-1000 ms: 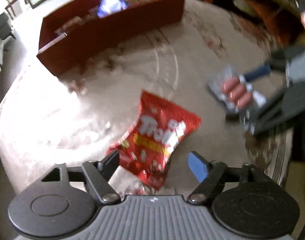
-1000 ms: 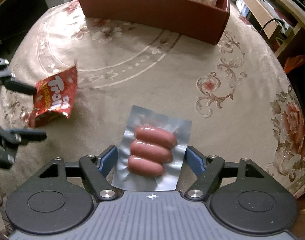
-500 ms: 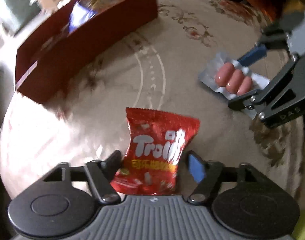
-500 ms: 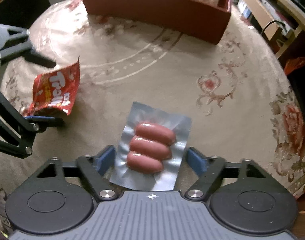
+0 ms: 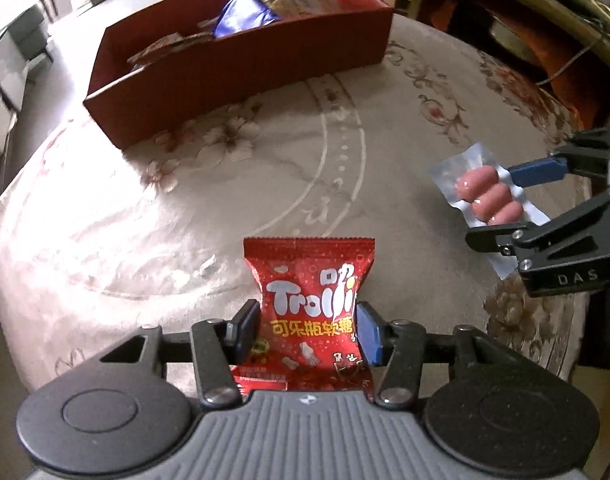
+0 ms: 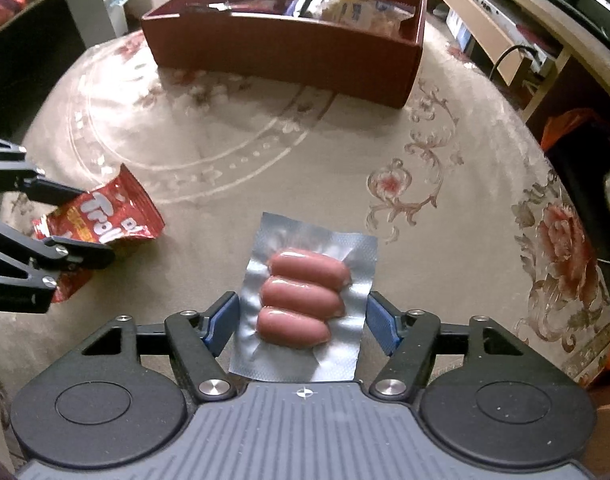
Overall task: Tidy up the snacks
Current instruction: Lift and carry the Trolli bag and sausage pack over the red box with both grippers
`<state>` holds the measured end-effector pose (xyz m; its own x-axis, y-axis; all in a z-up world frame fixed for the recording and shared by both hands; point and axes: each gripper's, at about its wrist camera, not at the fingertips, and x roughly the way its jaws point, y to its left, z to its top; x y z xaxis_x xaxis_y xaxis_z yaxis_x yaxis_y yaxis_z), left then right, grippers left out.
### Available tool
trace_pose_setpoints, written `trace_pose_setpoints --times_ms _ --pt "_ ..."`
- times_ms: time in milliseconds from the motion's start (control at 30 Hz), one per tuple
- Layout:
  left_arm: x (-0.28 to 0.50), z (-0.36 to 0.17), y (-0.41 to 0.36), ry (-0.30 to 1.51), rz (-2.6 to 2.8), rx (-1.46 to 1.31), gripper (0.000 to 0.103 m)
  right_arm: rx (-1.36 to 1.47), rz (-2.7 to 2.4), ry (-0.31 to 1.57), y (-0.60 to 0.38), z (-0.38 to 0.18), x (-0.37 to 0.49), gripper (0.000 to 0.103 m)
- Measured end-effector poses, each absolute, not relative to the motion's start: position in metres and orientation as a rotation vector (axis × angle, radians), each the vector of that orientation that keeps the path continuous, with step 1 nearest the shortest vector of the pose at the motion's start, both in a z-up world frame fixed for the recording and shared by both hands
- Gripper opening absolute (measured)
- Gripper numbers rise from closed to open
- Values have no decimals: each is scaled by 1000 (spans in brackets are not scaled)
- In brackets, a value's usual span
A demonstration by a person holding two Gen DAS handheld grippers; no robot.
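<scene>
Partway: red box (image 5: 241, 68) at 12 o'clock holds several snacks; left gripper (image 5: 307, 330) fingers pinch red Trolli gummy bag (image 5: 311, 312), right gripper (image 6: 303, 322) fingers straddle clear vacuum-sealed sausage pack (image 6: 305, 292), unclosed; both remain unboxed.

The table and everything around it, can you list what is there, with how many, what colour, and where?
Table: one, round, beige floral cloth.
Box: one, dark red, at the table's far side.
Snack packets in the box: several, blue, white and others; exact count unclear.
Trolli candy bag: one, red, between the left gripper's pads.
Sausage pack: one, silver film with three pink sausages, between the right gripper's fingers.
Left gripper: one, black with blue pads, pressing the bag's sides.
Right gripper: one, black with blue pads, fingers flanking the pack.
</scene>
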<state>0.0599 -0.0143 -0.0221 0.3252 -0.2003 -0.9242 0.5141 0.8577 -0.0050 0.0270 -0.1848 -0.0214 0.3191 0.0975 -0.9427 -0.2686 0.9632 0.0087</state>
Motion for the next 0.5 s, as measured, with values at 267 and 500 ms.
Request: trace_pose_setpoints --times_ms 267,500 --pt "58 -34 -17 1164 -437 329 63 -210 246 1259 -178 -32 25 76" --pt "60 -37 -11 1167 -402 289 75 -219 242 1261 -175 -37 30 81"
